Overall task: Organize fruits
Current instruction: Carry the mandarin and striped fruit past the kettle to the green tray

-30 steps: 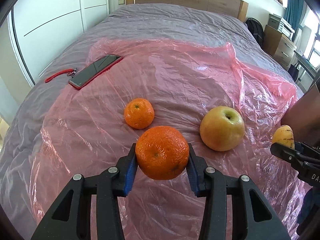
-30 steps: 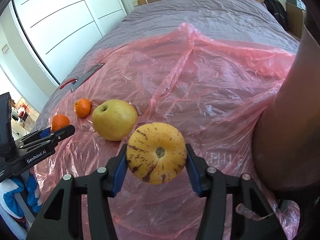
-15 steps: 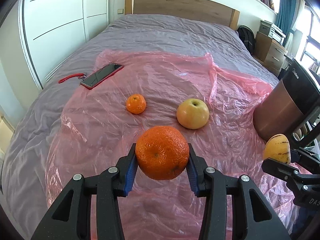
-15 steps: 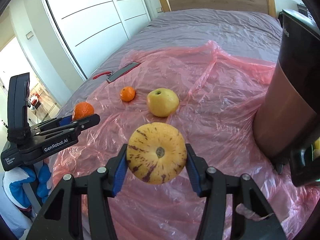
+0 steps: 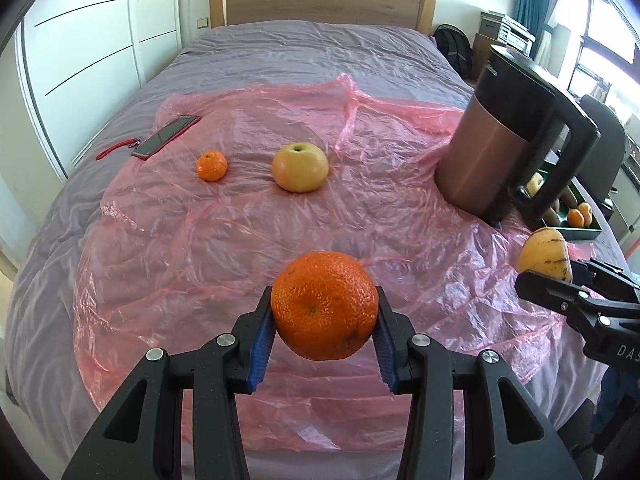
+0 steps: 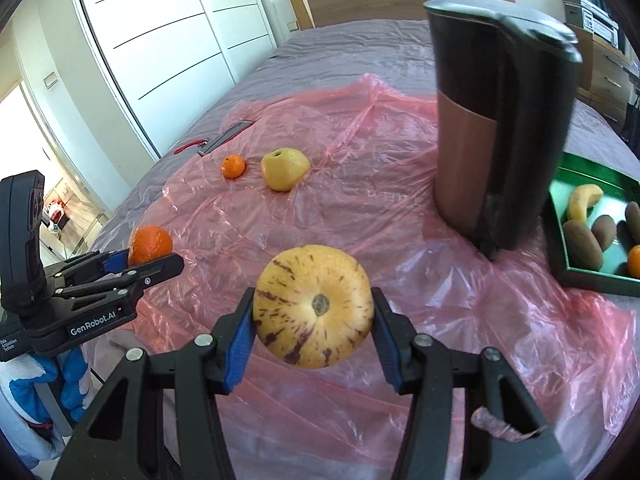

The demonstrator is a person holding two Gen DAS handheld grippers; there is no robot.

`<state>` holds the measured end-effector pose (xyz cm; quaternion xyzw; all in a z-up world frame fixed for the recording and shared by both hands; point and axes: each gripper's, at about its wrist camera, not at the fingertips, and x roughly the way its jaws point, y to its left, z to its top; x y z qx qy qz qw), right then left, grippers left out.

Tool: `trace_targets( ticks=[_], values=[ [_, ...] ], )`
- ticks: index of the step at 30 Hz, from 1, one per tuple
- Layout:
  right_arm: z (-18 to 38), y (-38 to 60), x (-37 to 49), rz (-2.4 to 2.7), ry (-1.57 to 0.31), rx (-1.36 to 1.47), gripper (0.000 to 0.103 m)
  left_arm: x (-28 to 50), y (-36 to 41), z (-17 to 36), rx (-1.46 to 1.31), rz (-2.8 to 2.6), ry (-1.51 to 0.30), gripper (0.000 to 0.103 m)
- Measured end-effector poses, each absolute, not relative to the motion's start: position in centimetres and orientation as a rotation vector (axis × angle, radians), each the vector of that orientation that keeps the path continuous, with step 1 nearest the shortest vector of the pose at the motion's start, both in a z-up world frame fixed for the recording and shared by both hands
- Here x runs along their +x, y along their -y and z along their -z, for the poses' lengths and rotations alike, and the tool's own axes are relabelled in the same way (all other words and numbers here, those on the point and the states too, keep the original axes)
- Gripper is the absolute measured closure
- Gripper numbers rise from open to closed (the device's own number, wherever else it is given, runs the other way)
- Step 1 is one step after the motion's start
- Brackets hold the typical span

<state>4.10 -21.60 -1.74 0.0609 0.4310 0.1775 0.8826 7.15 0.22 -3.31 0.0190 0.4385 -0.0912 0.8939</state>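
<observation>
A bed covered with a crinkled pink plastic sheet (image 5: 224, 240) serves as the work surface. The landmark is a tall copper-and-black kettle (image 5: 492, 140) standing on the sheet.

The left hand-held gripper (image 5: 325, 334) is clamped on a large orange (image 5: 325, 306), held in the air above the sheet's near edge, well in front of the kettle. The right hand-held gripper (image 6: 314, 334) is clamped on a yellow melon with purple streaks (image 6: 314, 306), also lifted clear of the sheet, in front of the kettle and nearer to it than the orange.

Just behind the kettle, on its far side from the loose fruit, sits a green tray (image 6: 560, 240). It already holds several kiwis (image 6: 582, 242), a pale banana-shaped fruit (image 6: 584, 200) and a small orange fruit at its edge.

Two fruits remain on the sheet, well apart from the kettle on its other side: a yellow apple (image 5: 300, 166) and, just beside it, a small mandarin (image 5: 211, 166). A phone (image 5: 166, 142) lies further out.

The job seems partly done: some fruit is in the tray, two pieces are in hand and probably headed there, and two are not yet picked up.
</observation>
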Motion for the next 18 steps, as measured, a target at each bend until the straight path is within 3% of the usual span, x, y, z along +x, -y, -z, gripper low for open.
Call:
trace_targets(
  ticks=[18],
  values=[
    [3.1, 34.8, 0.0, -0.176, -0.876, 0.238, 0.064, 4.1, 13.1, 2.5, 0.21, 0.392, -0.922, 0.064]
  ],
)
